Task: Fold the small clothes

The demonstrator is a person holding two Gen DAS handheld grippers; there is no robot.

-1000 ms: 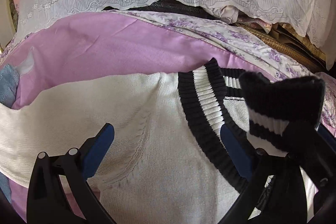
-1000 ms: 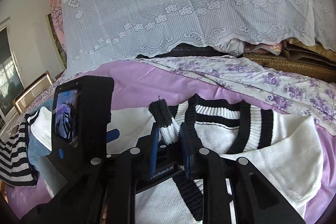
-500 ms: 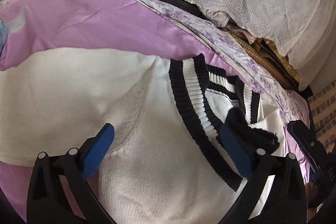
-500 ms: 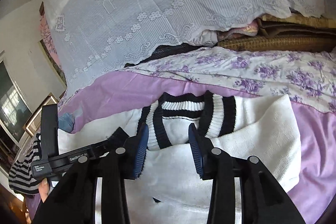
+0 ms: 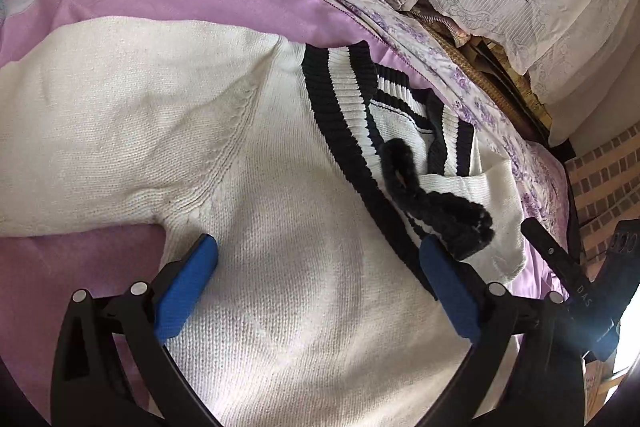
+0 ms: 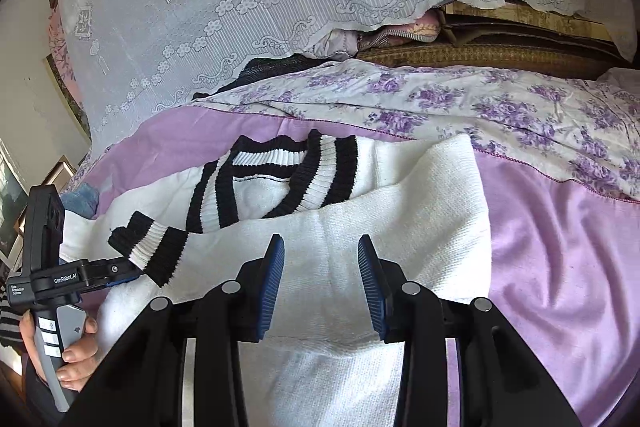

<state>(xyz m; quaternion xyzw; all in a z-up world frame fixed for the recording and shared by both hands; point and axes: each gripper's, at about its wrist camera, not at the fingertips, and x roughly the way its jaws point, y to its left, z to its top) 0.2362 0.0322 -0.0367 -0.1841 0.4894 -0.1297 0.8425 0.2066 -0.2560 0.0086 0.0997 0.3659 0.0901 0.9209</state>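
Your purple bedsheet (image 6: 560,227) carries the white sweater (image 5: 300,267), spread flat in the near middle. Its right sleeve (image 6: 400,219) now lies folded across the chest, striped cuff (image 6: 156,247) dropped at the left. Your right gripper (image 6: 320,279) has just opened, holding nothing; the left gripper (image 5: 316,287) hovers wide open and empty, so the left sleeve is likely next
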